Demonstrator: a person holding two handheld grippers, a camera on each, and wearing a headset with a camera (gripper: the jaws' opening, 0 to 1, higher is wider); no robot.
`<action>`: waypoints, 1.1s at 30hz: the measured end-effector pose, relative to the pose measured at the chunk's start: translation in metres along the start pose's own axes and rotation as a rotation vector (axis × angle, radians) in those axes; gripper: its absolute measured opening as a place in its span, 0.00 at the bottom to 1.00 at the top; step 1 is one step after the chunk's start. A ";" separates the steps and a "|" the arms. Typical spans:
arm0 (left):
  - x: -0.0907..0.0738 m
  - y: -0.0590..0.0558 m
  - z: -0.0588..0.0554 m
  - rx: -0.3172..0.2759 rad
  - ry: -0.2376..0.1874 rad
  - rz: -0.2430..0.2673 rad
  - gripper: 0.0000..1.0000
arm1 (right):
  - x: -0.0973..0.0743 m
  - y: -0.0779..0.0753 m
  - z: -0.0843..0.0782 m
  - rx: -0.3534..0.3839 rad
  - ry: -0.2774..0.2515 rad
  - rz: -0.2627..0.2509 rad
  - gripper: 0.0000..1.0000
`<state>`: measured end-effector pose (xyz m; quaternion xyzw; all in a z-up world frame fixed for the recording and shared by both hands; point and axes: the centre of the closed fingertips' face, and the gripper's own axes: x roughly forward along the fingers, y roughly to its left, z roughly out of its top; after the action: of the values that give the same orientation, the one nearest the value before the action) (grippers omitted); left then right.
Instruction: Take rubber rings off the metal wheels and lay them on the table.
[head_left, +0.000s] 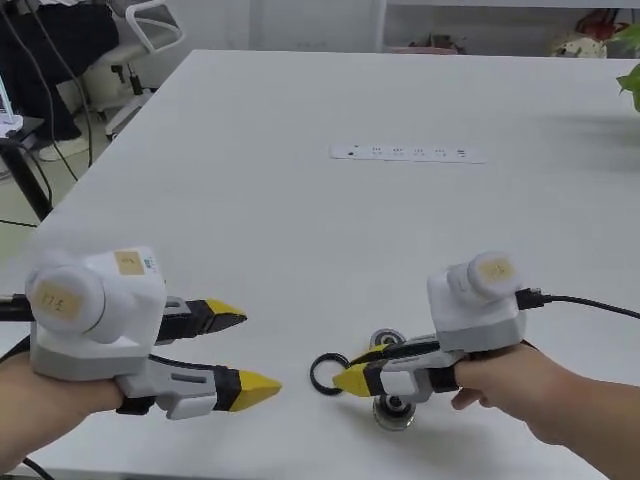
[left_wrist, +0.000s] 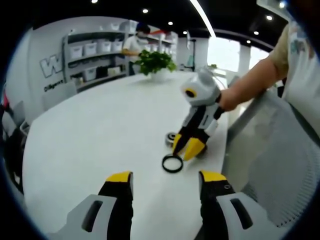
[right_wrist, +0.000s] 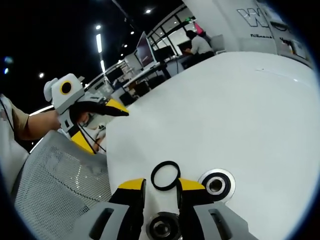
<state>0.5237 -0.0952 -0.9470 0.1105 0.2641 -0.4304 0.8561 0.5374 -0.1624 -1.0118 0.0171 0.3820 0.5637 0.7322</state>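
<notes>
A wide white counter (head_left: 350, 250) carries everything, with a white power strip (head_left: 405, 153) lying far out near its middle. The left claw (head_left: 262, 352) is held over the near edge with its yellow-tipped jaws spread wide and nothing between them, well apart from the work. The right claw (right_wrist: 162, 184) sits low over the wheels. Its jaws have only a narrow gap, and their tips hold nothing. One metal wheel (right_wrist: 216, 184) lies flat on the counter just beside the outer side of one jaw. A second metal wheel (right_wrist: 162, 226) shows in the gap near the base of the jaws, and I cannot tell whether it is pinched there or simply lies beneath. The black rubber ring (right_wrist: 152, 176) lies flat on the counter just ahead of the right claw's tips, free of both wheels.
</notes>
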 end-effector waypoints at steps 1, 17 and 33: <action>0.000 0.000 0.000 0.000 0.000 -0.001 0.54 | 0.000 0.001 0.000 -0.010 0.004 -0.001 0.24; -0.002 0.000 -0.001 0.002 0.006 0.003 0.53 | 0.002 0.009 -0.006 -0.212 0.065 -0.013 0.35; -0.002 -0.003 0.003 0.007 0.002 -0.005 0.54 | -0.013 0.009 0.004 -0.291 0.056 -0.037 0.40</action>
<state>0.5220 -0.0969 -0.9435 0.1134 0.2636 -0.4332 0.8544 0.5317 -0.1684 -0.9982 -0.1119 0.3167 0.5999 0.7261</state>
